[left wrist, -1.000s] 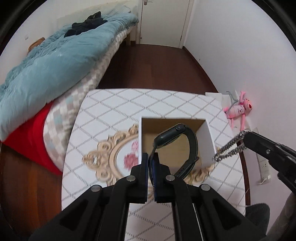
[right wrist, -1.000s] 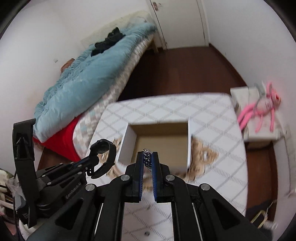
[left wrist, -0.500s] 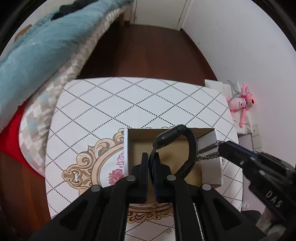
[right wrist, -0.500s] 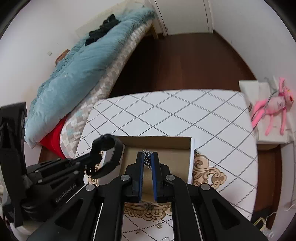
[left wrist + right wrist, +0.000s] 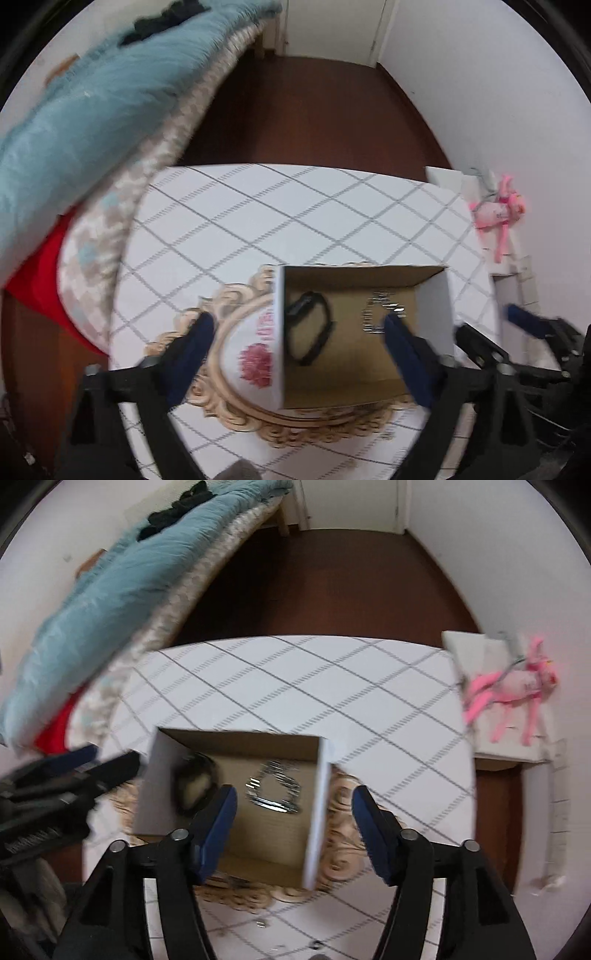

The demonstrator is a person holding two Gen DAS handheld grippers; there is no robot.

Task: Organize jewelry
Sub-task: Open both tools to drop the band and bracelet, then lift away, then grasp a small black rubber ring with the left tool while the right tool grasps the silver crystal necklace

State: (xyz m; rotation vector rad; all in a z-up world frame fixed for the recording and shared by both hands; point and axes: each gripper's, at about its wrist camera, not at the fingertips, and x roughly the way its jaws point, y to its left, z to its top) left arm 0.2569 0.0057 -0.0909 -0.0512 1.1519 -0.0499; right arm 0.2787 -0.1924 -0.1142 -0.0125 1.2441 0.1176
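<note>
Watch (image 5: 308, 332) & chain (image 5: 382, 312) now in your box (image 5: 432, 299); both grippers (image 5: 295, 354) (image 5: 291, 808) opening, nothing pinched. Small bits left on table (image 5: 258, 923).

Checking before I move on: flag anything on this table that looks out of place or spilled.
Mostly tidy: black watch and silver chain lie inside the cardboard box. Only a few tiny dark bits sit loose on the tablecloth near the grippers; too small to identify.
</note>
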